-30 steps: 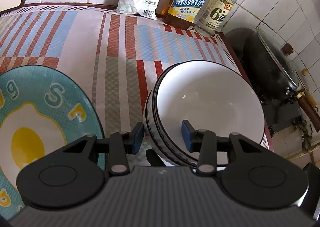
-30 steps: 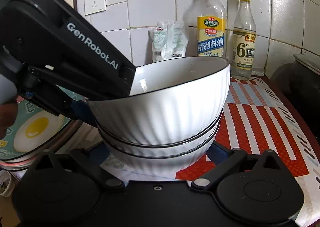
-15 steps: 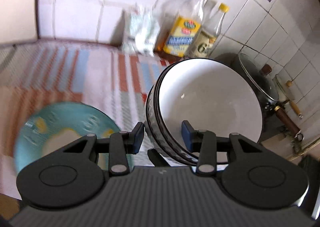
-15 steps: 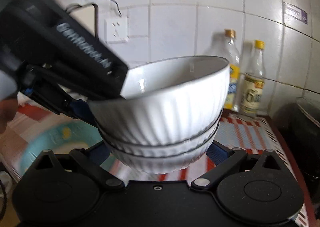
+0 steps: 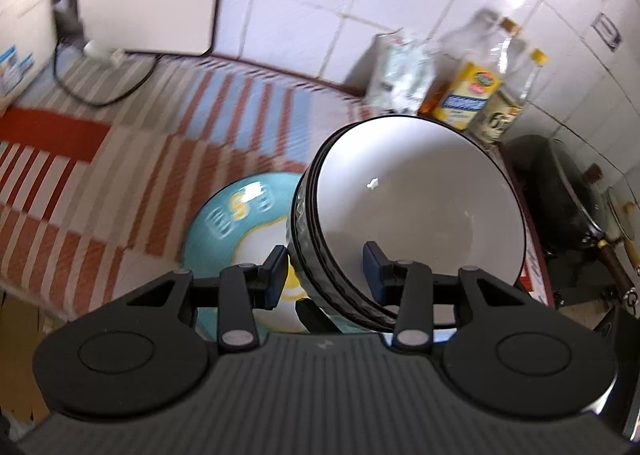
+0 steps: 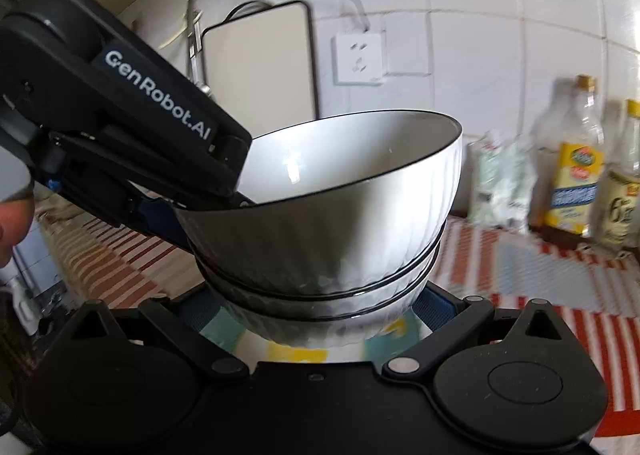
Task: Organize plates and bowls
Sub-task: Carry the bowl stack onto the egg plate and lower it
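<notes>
A stack of three white ribbed bowls with black rims hangs tilted in the air, held from two sides. My left gripper is shut on the stack's near rim, one pad inside the top bowl and one outside. In the right wrist view the bowl stack fills the middle, and my right gripper is shut on the lowest bowl, a pad on each side. The left gripper's black body reaches in from the upper left. A teal plate with a fried-egg picture lies on the table under the stack.
A red, blue and cream striped cloth covers the table. Two bottles and a plastic bag stand at the back wall. A black wok with lid sits to the right. A white board, a cable and a wall socket are behind.
Both grippers rose and carried the bowl stack leftward. The teal plate, earlier at the left of the stack, now lies beneath it. Both grips are unchanged.
</notes>
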Demonstrator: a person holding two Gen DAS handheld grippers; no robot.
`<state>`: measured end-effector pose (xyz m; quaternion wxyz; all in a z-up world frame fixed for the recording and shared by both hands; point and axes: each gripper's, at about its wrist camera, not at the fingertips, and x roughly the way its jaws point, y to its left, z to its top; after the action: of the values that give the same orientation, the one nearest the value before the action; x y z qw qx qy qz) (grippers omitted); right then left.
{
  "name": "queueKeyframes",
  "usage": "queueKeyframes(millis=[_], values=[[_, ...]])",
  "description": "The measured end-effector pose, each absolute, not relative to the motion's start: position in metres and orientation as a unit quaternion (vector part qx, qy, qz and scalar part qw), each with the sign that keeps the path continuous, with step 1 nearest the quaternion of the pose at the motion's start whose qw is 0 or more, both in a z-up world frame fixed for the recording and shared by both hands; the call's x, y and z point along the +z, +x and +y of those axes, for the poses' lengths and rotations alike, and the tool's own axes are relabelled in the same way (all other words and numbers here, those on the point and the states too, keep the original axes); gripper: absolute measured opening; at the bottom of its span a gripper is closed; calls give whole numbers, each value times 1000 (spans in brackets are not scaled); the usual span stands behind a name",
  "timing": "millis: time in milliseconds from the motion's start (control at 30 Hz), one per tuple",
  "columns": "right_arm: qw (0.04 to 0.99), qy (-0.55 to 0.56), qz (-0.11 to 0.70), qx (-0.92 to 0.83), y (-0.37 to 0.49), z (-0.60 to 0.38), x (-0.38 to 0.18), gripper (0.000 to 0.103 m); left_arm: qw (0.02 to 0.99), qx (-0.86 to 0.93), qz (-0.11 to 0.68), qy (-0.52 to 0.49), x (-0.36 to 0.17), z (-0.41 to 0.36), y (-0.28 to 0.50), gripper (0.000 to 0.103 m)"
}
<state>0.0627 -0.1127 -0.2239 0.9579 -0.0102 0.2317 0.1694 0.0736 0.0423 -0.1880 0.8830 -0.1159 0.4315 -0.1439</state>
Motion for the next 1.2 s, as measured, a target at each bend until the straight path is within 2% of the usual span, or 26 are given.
queueKeyframes(millis=[633, 933, 1200], values=[[945, -16, 293, 143, 93, -85, -271, 102, 870, -159, 459, -89, -245, 54, 109, 38], [947, -25, 299, 119, 93, -75, -274, 103, 861, -176, 466, -99, -249, 63, 117, 38], [929, -27, 353, 112, 94, -78, -261, 103, 851, -173, 484, -107, -250, 61, 127, 41]])
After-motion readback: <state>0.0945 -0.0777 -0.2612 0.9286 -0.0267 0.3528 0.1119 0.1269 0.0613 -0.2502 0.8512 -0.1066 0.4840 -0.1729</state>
